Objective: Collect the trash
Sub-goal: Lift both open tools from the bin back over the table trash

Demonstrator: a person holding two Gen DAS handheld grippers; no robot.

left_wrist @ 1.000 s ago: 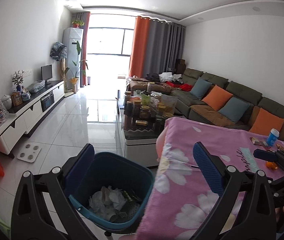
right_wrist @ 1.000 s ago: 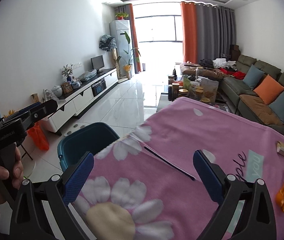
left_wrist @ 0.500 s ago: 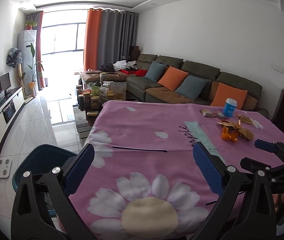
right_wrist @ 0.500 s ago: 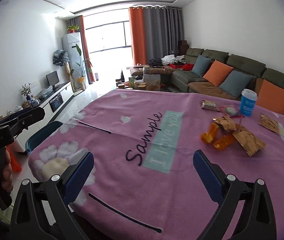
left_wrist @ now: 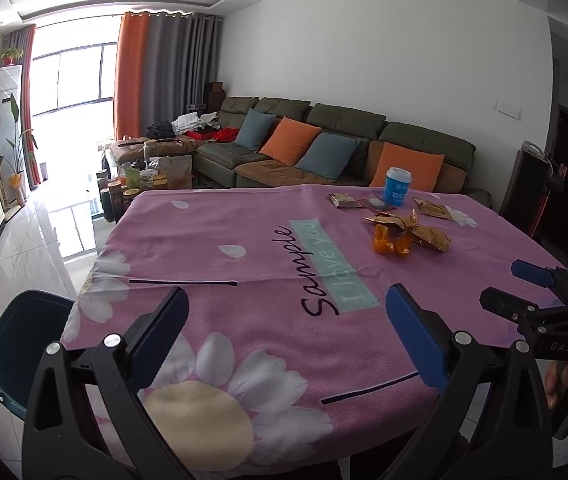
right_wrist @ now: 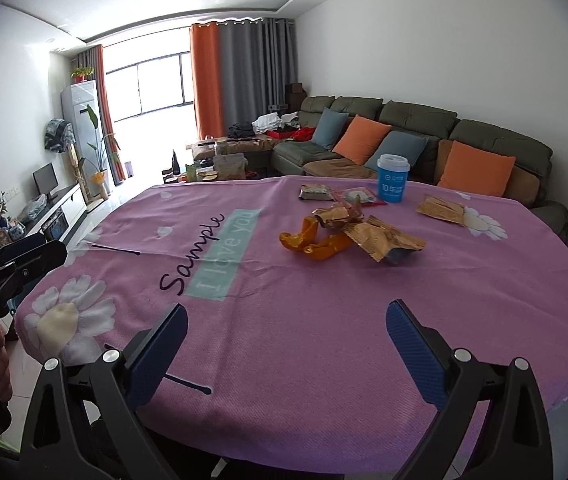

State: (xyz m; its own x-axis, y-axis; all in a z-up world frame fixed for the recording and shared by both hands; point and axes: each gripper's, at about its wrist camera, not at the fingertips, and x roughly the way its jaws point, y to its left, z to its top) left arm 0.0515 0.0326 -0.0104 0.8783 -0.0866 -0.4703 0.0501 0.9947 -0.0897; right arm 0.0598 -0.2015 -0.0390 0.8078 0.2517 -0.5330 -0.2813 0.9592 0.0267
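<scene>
I have both sets of jaws spread wide and holding nothing, left gripper (left_wrist: 285,336) and right gripper (right_wrist: 284,348) above the pink flowered desk (right_wrist: 284,320). Crumpled gold foil wrappers (right_wrist: 379,240) and orange peel (right_wrist: 315,242) lie mid-desk, near the blue paper cup (right_wrist: 392,179). The dark teal bin (left_wrist: 16,344) stands beside the desk's left edge.

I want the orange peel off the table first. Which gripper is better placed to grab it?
Probably the right gripper: it is open, empty, and the orange peel lies nearly straight ahead of it. The left gripper, also open, sits by the table corner near the bin, with the peel off to its right.
</scene>
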